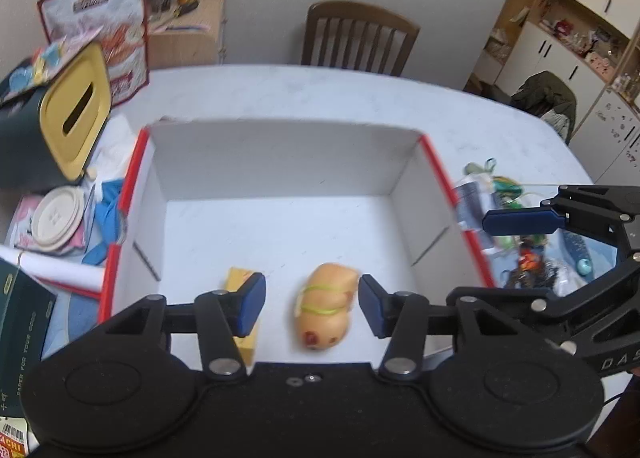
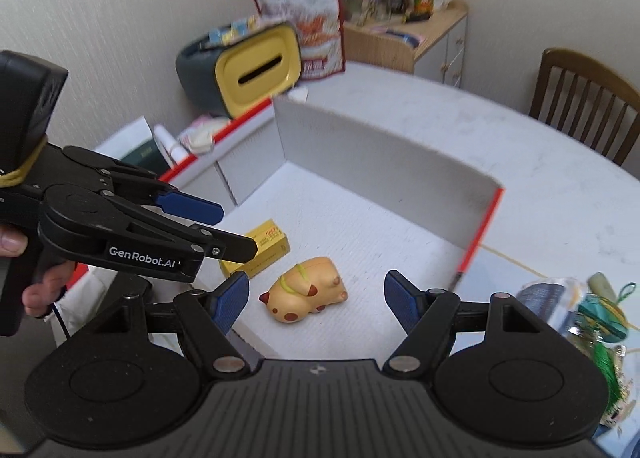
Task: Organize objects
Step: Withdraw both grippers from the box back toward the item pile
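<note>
Orange toy cat (image 2: 305, 289), brown-spotted, with a green cord round its body; lies on its side on the floor of the box (image 1: 280, 162), toward the near edge. Yellow carton (image 2: 267, 248): in the box, just beside the cat, apart from it. Box: white card walls, red rims, open top, on a white table (image 2: 540, 178). Left gripper (image 1: 312, 304): above the cat, blue pads parted, nothing between them, clear of the toy. Right gripper (image 2: 316, 304): jaws wide, empty, over the box's near edge. Clutter (image 2: 600, 314): packets and green cord, outside the box's right wall. Tissue holder (image 1: 76, 114), yellow-lidded: beyond the box's left wall.
</note>
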`<state>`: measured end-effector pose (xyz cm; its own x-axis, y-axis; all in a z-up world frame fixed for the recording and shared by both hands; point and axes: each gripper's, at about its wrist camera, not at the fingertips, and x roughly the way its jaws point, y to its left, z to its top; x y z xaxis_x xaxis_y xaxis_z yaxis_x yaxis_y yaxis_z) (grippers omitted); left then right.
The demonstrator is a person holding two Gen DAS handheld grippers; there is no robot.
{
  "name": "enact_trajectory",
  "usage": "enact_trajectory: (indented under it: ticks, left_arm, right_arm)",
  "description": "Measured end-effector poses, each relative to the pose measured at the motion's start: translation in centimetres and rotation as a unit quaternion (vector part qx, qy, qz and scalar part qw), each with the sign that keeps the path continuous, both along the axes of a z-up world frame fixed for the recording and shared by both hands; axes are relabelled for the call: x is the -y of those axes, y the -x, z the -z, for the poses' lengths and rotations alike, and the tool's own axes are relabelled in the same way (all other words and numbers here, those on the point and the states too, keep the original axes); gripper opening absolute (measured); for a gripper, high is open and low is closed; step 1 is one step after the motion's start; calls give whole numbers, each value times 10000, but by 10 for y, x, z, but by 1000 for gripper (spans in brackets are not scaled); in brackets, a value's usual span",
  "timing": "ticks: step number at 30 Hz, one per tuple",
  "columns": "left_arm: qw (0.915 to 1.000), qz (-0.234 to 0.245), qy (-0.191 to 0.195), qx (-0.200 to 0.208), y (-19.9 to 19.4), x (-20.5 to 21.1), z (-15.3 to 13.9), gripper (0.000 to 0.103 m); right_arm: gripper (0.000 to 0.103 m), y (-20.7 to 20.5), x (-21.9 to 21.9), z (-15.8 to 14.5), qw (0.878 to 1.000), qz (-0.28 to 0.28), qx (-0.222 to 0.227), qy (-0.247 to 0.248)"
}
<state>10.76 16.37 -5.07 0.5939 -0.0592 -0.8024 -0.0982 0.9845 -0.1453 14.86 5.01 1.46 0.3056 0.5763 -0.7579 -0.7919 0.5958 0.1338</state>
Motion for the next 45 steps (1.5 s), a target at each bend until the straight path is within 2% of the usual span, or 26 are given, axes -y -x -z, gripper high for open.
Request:
enact_trajectory:
  ticks: [7, 11, 15, 21, 23, 35, 40, 45]
  left_arm:
    - [9989, 107, -156, 422, 8, 33, -25, 64]
    - [9976, 181, -271, 612, 10, 54, -35, 64]
    - [9966, 210, -298, 736, 9, 76, -42, 67]
    - [9947, 188, -381, 934, 5, 106, -49, 80]
    - [9943, 204, -391, 976, 3, 116, -51, 81]
    - [9925, 357, -403, 1100, -9, 175, -46, 92]
    - [9914, 396, -474, 1151, -12, 192, -42, 102]
    - [9911, 361, -567, 1148, -18, 207, -37, 102]
  right_arm:
    - [75, 11, 46, -27, 9977, 343, 334, -475]
    - [79, 13, 72, -38, 9950, 531, 475, -707]
    - [79, 15, 99, -45, 9925, 696, 606, -807]
    - [80, 16, 139, -49, 9891, 904, 742, -895]
    - [84, 16, 152, -50, 9881, 946, 769, -936]
    - [86, 9, 238, -49, 9804, 1401, 931, -1027]
    - [89, 2, 278, -44, 9751, 1701, 987, -1025]
    - [93, -4, 312, -34, 9695, 1987, 1113, -911]
